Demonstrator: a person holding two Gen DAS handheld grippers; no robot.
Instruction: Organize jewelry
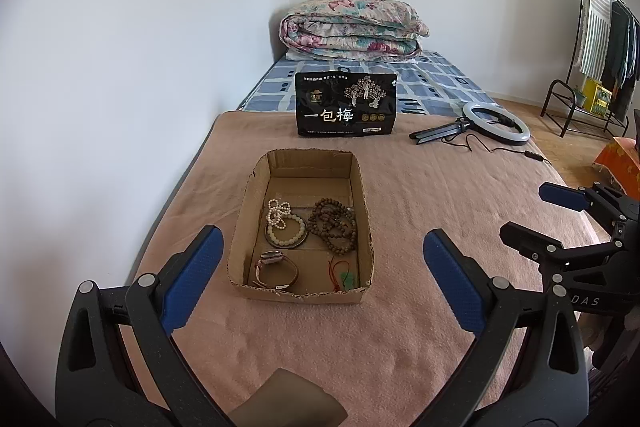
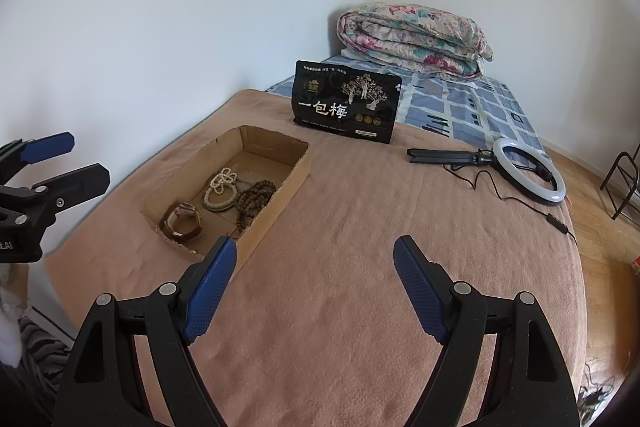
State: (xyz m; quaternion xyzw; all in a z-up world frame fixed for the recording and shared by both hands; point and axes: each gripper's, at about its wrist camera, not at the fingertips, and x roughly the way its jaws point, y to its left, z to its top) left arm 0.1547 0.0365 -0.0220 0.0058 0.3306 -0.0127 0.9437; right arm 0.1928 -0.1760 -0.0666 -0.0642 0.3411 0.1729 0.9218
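A shallow cardboard box point(image 1: 362, 187) sits on a pink blanket point(image 1: 440, 195); it also shows in the right wrist view point(image 2: 280, 187). Inside lie a white pearl string point(image 1: 277, 211), a pale bead bracelet point(image 1: 285, 234), brown wooden beads point(image 1: 333, 225), a brown-strapped watch point(image 1: 276, 269) and a red cord with a green pendant point(image 1: 345, 277). My left gripper point(image 1: 324, 259) is open and empty, just in front of the box. My right gripper point(image 2: 314, 267) is open and empty, to the right of the box over bare blanket. Each gripper shows in the other's view: the right gripper point(image 1: 532, 215), the left gripper point(image 2: 76, 159).
A black snack bag point(image 1: 346, 103) stands behind the box. A ring light on a folded tripod point(image 1: 494, 125) lies at the back right with its cable. A folded floral quilt point(image 1: 352, 29) sits at the bed's far end. A wall runs along the left. A clothes rack point(image 1: 600, 39) stands at the right.
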